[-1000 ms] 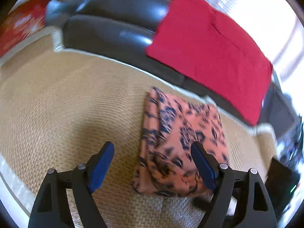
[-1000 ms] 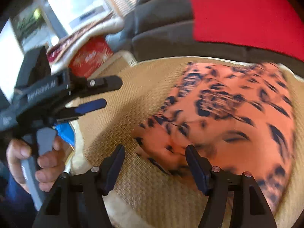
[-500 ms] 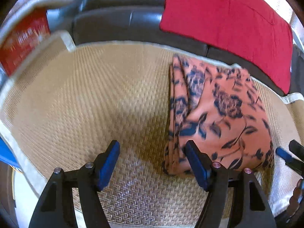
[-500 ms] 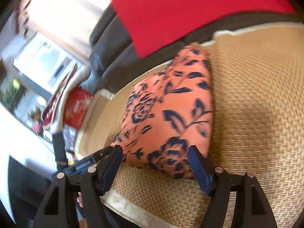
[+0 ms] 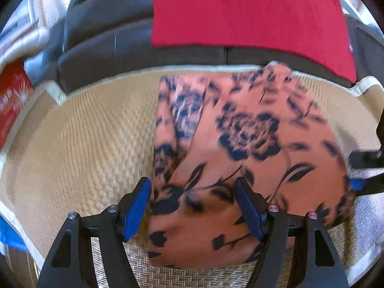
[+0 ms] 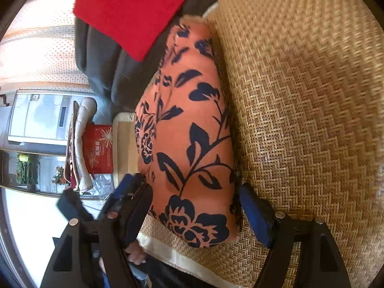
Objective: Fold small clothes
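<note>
While both jaws stand wide and hold nothing, the folded orange floral garment [image 5: 252, 158] lies on the woven mat [image 5: 79, 148], long axis running toward the dark sofa back [image 5: 108, 31]; left gripper [image 5: 193, 206] straddles its near-left corner, right gripper [image 6: 195, 210] its near end.

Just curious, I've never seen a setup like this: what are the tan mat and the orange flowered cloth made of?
The tan mat looks like woven rattan or bamboo strips: a clear herringbone weave with a slight sheen, edged in pale fabric binding. The orange flowered cloth seems a thin, soft, matte printed fabric, since it lies in limp folded layers; cotton or synthetic I cannot tell.
</note>
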`<state>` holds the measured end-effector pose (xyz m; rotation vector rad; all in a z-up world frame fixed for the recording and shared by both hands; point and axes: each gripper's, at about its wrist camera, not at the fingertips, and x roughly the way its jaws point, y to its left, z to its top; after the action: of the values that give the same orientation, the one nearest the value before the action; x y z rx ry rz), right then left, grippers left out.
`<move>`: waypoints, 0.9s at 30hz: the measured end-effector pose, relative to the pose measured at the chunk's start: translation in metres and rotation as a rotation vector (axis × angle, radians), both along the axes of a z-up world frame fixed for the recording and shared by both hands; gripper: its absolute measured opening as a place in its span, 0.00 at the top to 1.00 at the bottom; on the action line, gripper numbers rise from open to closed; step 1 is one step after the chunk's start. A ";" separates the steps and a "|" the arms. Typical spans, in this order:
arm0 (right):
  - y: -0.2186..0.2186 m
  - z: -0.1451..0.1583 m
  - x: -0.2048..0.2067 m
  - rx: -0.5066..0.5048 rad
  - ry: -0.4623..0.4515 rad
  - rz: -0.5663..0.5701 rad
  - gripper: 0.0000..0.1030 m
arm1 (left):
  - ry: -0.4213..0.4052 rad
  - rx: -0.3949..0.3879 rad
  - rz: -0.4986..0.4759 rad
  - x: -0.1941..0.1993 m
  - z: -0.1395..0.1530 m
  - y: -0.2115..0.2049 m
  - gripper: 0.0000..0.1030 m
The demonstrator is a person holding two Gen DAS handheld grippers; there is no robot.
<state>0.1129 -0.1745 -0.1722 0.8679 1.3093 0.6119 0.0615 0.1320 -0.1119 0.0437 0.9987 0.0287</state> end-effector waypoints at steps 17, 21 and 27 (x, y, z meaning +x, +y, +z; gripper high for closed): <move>0.033 0.023 -0.001 -0.248 -0.181 0.104 0.70 | 0.023 -0.073 0.004 -0.002 -0.035 0.019 0.21; 0.025 0.032 0.019 -0.116 -0.188 0.048 0.26 | 0.020 -0.063 0.000 -0.004 -0.032 0.017 0.20; 0.038 0.013 0.060 -0.081 -0.070 0.045 0.26 | 0.020 -0.064 0.000 -0.004 -0.031 0.019 0.20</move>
<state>0.1733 -0.1367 -0.1596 0.7465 1.2847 0.6150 0.0573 0.1510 -0.1426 -0.0147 1.0191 -0.0040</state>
